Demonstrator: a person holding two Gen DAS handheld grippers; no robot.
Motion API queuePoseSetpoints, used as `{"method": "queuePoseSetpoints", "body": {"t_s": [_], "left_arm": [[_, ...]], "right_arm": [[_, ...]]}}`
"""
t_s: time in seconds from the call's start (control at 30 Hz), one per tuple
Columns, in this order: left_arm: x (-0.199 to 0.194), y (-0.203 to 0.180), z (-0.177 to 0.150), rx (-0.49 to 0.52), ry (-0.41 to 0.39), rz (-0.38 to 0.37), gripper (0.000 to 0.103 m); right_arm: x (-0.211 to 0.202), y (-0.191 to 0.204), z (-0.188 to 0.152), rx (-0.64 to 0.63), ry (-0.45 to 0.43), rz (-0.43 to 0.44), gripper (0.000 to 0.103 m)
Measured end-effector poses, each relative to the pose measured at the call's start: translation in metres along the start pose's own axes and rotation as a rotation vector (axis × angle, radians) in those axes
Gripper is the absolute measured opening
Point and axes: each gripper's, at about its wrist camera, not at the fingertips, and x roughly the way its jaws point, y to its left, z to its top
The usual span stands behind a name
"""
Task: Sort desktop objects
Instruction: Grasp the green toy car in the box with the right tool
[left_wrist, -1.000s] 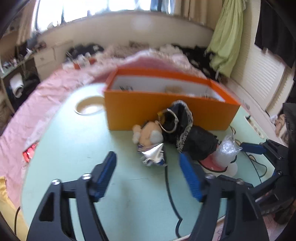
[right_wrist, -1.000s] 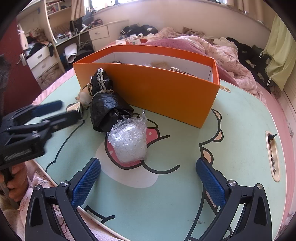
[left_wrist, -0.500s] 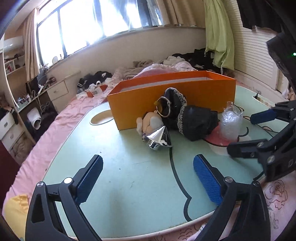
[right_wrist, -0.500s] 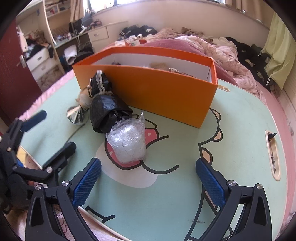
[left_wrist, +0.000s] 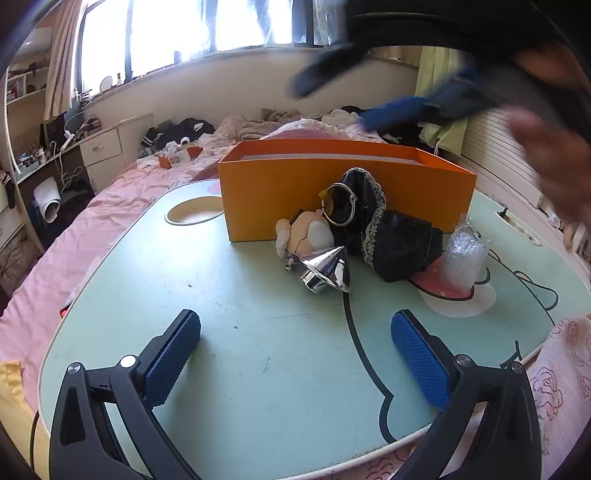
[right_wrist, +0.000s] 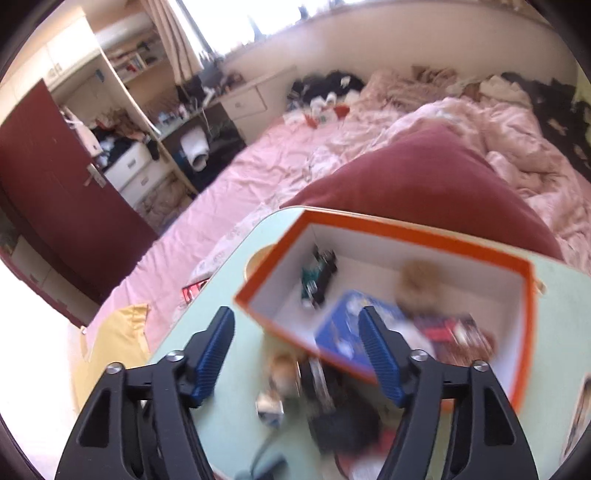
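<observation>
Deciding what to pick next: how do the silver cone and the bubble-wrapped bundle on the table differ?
The silver cone is shiny, opaque metal; the bubble-wrapped bundle is cloudy, crinkled plastic. The cone lies tipped on its side against the plush toy; the bundle stands upright, apart. Both sit outside the orange box, ungripped.

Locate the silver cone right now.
Left wrist view, centre: silver cone lies on the green table, just in front of the plush doll, left of the black umbrella.
</observation>
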Motion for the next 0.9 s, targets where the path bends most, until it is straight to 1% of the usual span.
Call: {"method": "queuePoseSetpoints", "body": {"t_s": [0.07,0.1,0.23,0.33,0.43,0.5,0.53,0.57,0.6,0.63,0.7,0.8,0.87,0.9], "left_arm": [[0.000,-0.001,0.000,0.000,-0.001,-0.001,0.103],[-0.001,-0.001,-0.001,-0.001,-0.002,-0.002,0.103],[-0.002,-0.002,-0.001,-0.001,-0.006,-0.004,0.103],[-0.002,-0.003,-0.001,-0.001,-0.008,-0.005,0.103],[-0.003,-0.005,-0.002,-0.001,-0.011,-0.006,0.103],[-0.004,-0.006,-0.002,-0.001,-0.011,-0.006,0.103],[-0.003,-0.005,-0.002,-0.003,-0.009,-0.007,0.103],[-0.003,-0.005,-0.002,-0.003,-0.011,-0.007,0.103],[-0.003,-0.006,-0.001,-0.003,-0.011,-0.007,0.103],[-0.003,-0.007,-0.001,-0.003,-0.012,-0.007,0.103],[-0.003,-0.008,-0.001,-0.004,-0.012,-0.007,0.103],[-0.003,-0.008,-0.002,-0.004,-0.012,-0.007,0.103],[-0.003,-0.008,-0.002,-0.004,-0.012,-0.007,0.103],[-0.003,-0.008,-0.002,-0.004,-0.012,-0.007,0.103]], "right_arm": [[0.032,0.002,0.021,0.011,0.077,-0.003,0.058],[0.047,0.003,0.028,0.016,0.117,-0.021,0.058],[0.090,0.002,0.042,0.042,0.225,-0.073,0.058],[0.112,-0.003,0.048,0.048,0.292,-0.113,0.058],[0.128,-0.009,0.045,0.037,0.350,-0.188,0.058],[0.139,-0.013,0.041,0.027,0.391,-0.203,0.045],[0.138,-0.013,0.042,-0.002,0.370,-0.226,0.039],[0.139,-0.011,0.041,-0.028,0.367,-0.251,0.025],[0.138,-0.009,0.041,-0.058,0.362,-0.279,0.023],[0.137,-0.008,0.041,-0.062,0.358,-0.271,0.023],[0.130,-0.014,0.041,-0.025,0.336,-0.216,0.023],[0.104,-0.018,0.041,-0.012,0.237,-0.195,0.023],[0.078,-0.017,0.041,-0.018,0.166,-0.149,0.023],[0.063,-0.016,0.040,-0.021,0.131,-0.111,0.023]]}}
